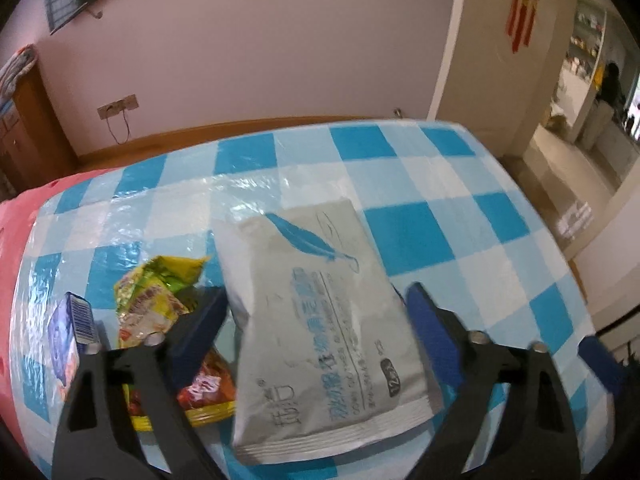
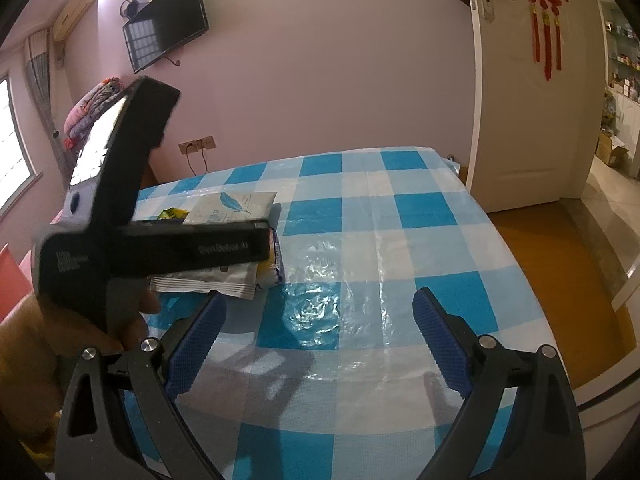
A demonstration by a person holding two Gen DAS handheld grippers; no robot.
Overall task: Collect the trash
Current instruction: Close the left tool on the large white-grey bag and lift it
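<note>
The left gripper (image 1: 316, 316), jaws apart, straddled a grey wipes packet (image 1: 316, 320) on the checked counter (image 1: 460, 208), snack wrappers (image 1: 160, 300) at its nine o'clock, while the right gripper (image 2: 320, 336) hung wide open over bare cloth.

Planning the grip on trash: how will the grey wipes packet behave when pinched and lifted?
The wipes packet looks soft and flat, so it will probably sag. Its glossy film may slip between the left hand-held gripper pads. It seems light and unlikely to roll.
</note>
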